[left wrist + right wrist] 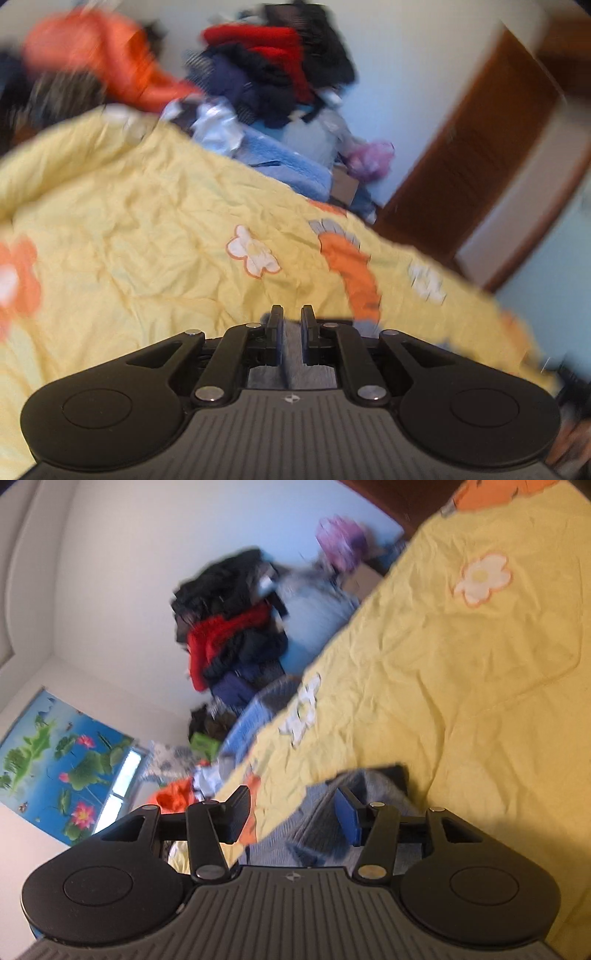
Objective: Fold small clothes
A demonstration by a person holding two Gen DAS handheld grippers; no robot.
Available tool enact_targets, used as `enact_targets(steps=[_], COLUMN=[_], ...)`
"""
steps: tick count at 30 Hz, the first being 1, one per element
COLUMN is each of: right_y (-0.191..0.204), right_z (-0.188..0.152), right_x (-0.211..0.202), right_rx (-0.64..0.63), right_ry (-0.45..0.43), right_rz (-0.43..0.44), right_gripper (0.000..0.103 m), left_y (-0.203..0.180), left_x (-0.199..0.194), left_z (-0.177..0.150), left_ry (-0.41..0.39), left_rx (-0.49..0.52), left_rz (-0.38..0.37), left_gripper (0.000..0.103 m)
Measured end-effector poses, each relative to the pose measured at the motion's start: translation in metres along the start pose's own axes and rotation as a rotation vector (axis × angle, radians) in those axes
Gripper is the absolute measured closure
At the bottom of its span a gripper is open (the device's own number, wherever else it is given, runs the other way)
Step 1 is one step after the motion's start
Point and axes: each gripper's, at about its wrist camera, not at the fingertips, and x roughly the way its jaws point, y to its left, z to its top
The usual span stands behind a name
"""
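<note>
A small grey-blue knit garment (373, 790) lies on the yellow flowered bedspread (461, 664). My right gripper (292, 797) is open above its near edge, with the blue-padded finger (347, 812) over the cloth and the other finger over the bedspread; the pads do not press on it. In the left wrist view my left gripper (291, 314) is shut low over the bedspread (147, 221), and a strip of the grey-blue garment (293, 354) is pinched between its narrow jaws. Most of the garment is hidden under the gripper body there.
A tall pile of dark and red clothes (273, 74) stands beyond the bed's far edge, with an orange garment (103, 55) and a light blue blanket (288, 162) beside it. A brown door (472, 166) is at the right. A lotus poster (55, 760) hangs on the wall.
</note>
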Motion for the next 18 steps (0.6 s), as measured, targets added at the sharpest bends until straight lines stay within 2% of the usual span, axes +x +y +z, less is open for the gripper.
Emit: enact_targets(steps=[2,3,4,5,6,10,14,17,18], right_y=[0.010,0.013,0.014,0.014,0.014,0.006,0.008,0.010,0.010], right_z=[-0.005,-0.007,-0.009,-0.010,-0.011,-0.011,-0.010,-0.006,-0.005], right_x=[0.003,0.004,0.007,0.011,0.012,0.020,0.027,0.030,0.030], right_rx=[-0.045,-0.052,-0.052,-0.052,-0.052,0.008,-0.004,-0.021,-0.025], right_ry=[0.052,0.083,0.113,0.133,0.143,0.150,0.170,0.181,0.183], right_rz=[-0.017,-0.025,-0.039,-0.057,-0.073,-0.067,-0.068,-0.060,-0.055], right_gripper=[0.045,0.034,0.030,0.028,0.028,0.028,0.028,0.026,0.025], left_y=[-0.045,-0.064,-0.078,-0.086,-0.092,-0.101,-0.099,-0.092,-0.090], left_x=[-0.008,-0.009,-0.007,-0.004,0.002,0.024,0.041,0.048,0.050], left_z=[-0.023,-0.040,-0.057,-0.070,-0.079,-0.092,-0.095,-0.094,-0.092], left_ry=[-0.091,-0.141,-0.172,-0.171,-0.138,-0.053,0.107,0.162,0.169], left_rx=[0.378,0.572,0.741,0.855,0.921,1.035,1.097,1.094,1.089], left_rz=[0.166,0.245,0.288,0.293,0.280,0.301,0.217,0.191,0.206], left_gripper=[0.094,0.094,0.094,0.094,0.094,0.094,0.094,0.093,0.088])
